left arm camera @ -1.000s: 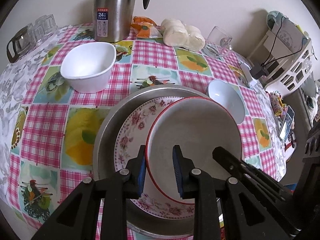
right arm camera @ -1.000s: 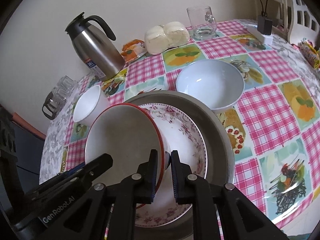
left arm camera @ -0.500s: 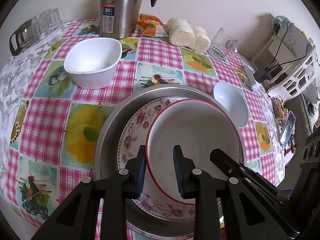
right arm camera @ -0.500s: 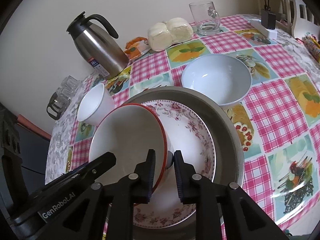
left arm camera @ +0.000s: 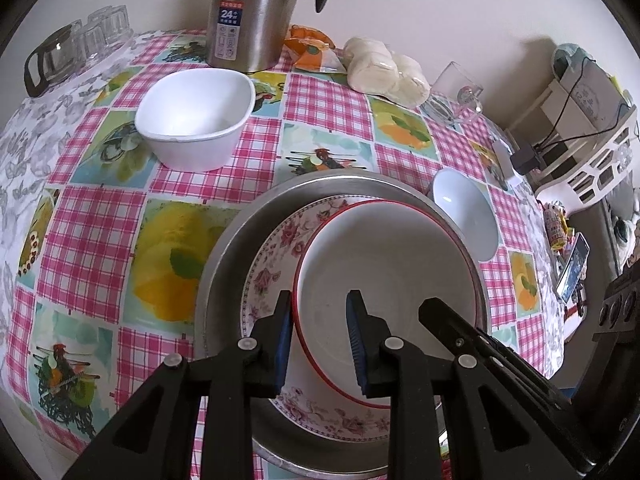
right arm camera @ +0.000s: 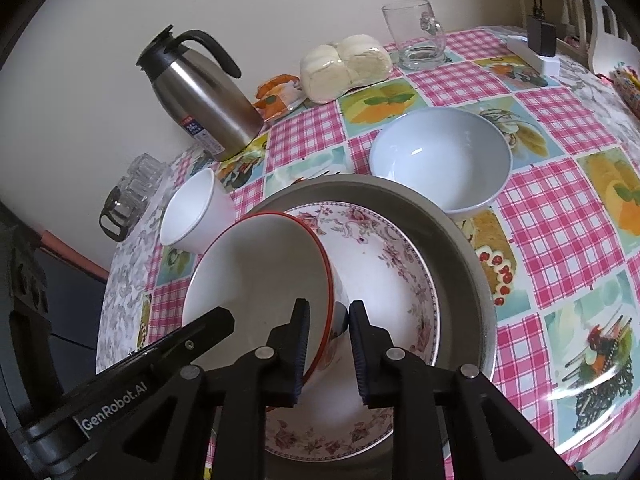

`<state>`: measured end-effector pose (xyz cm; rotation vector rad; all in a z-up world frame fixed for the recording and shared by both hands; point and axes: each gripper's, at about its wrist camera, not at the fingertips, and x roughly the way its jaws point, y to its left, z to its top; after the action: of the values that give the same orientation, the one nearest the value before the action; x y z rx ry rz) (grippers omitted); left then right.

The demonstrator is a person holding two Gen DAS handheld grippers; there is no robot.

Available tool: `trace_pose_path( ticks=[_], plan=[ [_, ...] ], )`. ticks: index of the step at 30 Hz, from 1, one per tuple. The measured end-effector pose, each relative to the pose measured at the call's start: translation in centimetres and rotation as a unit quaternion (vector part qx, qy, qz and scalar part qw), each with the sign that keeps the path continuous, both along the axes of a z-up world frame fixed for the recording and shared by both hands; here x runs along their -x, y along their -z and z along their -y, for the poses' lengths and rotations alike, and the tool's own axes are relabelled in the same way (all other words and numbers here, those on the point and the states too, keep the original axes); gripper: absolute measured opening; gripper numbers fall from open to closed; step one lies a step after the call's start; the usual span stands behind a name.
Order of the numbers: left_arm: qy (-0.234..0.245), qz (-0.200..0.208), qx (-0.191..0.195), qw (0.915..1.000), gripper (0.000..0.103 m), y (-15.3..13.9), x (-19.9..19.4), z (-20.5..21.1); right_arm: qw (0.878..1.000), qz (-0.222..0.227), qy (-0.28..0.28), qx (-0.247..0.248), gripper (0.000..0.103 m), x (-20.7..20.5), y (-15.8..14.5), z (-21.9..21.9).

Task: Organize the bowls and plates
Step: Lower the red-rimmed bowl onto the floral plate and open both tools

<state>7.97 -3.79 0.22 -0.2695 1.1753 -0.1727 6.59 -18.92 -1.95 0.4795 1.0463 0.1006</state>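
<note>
Red-rimmed bowl (left arm camera: 384,280): tilted inside the floral plate (right arm camera: 384,280), which sits in the metal tray (left arm camera: 224,248).
Left claw (left arm camera: 318,332): straddles the bowl's rim; grip unclear.
Right claw (right arm camera: 329,344): released, rim between its pads.
Blue bowl (right arm camera: 440,160): just beyond the tray.

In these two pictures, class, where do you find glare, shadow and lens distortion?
Left wrist view: the table bulges round, corners go black, the glass mug casts a wall shadow. Right wrist view: window glare on the tablecloth at lower right, a highlight inside the pale blue bowl.
</note>
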Motion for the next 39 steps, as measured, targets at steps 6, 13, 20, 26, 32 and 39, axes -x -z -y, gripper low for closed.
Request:
trace_pose_path(
  ticks=[6,13,20,26,32,39],
  plan=[
    [-0.004,-0.001,0.003,1.0,0.03,0.0,0.0,-0.1,1.0,0.003,-0.006,0.0,0.025,-0.1,0.1,-0.2],
    [-0.006,-0.003,0.01,0.9999,0.032,-0.1,0.0,-0.2,1.0,0.004,-0.01,0.002,0.025,-0.1,0.1,-0.1],
    [-0.013,0.005,0.011,0.9998,0.043,-0.7,0.2,-0.4,0.999,0.011,-0.017,0.027,0.033,0.0,-0.6,-0.6],
    [-0.026,0.018,-0.001,0.9995,0.055,-1.5,0.3,-1.0,0.998,0.023,-0.014,0.054,0.045,0.2,-1.3,-0.5],
    [-0.048,0.029,0.006,0.9984,0.074,-2.2,0.4,-1.9,0.997,0.042,-0.015,0.069,0.06,0.5,-2.2,-0.5],
    [-0.066,0.041,-0.022,0.9968,0.081,-2.6,0.5,-2.5,0.993,0.062,-0.02,0.1,0.078,0.7,-2.7,-0.9]
  ],
)
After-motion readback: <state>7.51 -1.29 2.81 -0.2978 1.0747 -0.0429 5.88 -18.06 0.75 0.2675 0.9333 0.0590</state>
